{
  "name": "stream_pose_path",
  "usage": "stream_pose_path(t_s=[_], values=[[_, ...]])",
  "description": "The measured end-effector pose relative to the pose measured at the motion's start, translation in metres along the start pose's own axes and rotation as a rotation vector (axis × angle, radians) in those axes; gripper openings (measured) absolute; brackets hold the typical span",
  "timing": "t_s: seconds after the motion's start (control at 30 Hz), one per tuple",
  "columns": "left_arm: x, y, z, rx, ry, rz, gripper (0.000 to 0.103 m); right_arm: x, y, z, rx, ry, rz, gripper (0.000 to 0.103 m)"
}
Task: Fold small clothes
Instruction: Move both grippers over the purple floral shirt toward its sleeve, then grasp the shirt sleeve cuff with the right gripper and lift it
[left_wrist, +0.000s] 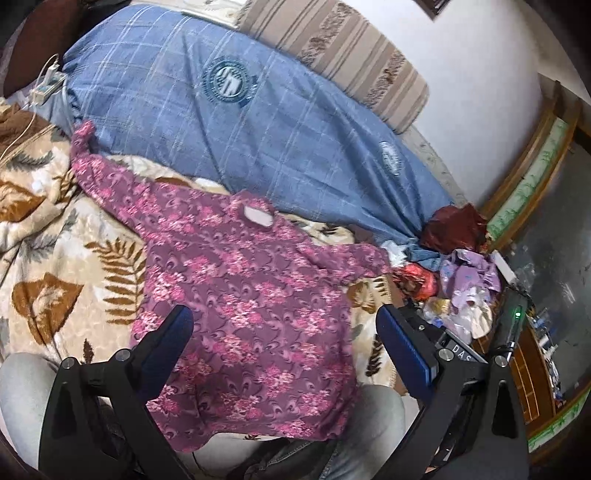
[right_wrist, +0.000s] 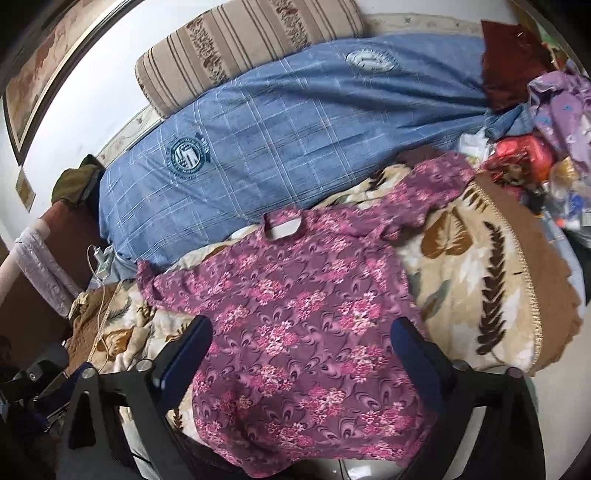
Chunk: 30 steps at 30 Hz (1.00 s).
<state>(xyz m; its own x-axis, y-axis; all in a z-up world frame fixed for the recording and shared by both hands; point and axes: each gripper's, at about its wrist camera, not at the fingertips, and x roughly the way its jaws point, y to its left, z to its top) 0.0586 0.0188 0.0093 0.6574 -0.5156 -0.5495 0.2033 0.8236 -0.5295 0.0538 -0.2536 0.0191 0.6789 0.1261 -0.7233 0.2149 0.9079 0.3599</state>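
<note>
Purple floral top (left_wrist: 236, 288) spread flat on leaf-print blanket (left_wrist: 48, 266), below blue plaid pillow (left_wrist: 207, 122). Left tool (left_wrist: 284, 332) and right tool (right_wrist: 301, 343) held above hem, jaws apart, nothing gripped.

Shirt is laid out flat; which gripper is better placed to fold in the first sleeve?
Slightly the left. The left gripper hangs open over the floral shirt toward its long outstretched sleeve. The right gripper, also open, hovers mid-body.
</note>
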Motion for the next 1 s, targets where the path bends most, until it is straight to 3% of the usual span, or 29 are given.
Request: stream_pose_path(t_s=[0.23,0.43,0.67,0.77,0.87,1.0], values=[[0.021,0.005,0.008,0.018,-0.005,0.091,0.1,0.038,-0.013,0.02,0.042,-0.03,-0.025,0.09],[0.047,0.002,0.026,0.035,0.007,0.075,0.1,0.07,-0.035,0.047,0.164,0.002,-0.05,0.09],[0.115,-0.012,0.038,0.063,0.057,0.059,0.1,0.093,-0.055,0.094,0.133,-0.041,0.007,0.091],[0.146,-0.019,0.04,0.074,0.083,0.053,0.1,0.109,-0.083,0.085,0.15,-0.056,0.016,0.091],[0.176,-0.021,0.043,0.061,0.118,0.036,0.1,0.135,-0.1,0.076,0.129,0.004,-0.08,0.091],[0.209,-0.021,0.047,0.035,0.145,0.014,0.1,0.149,-0.118,0.073,0.157,0.03,-0.045,0.09]])
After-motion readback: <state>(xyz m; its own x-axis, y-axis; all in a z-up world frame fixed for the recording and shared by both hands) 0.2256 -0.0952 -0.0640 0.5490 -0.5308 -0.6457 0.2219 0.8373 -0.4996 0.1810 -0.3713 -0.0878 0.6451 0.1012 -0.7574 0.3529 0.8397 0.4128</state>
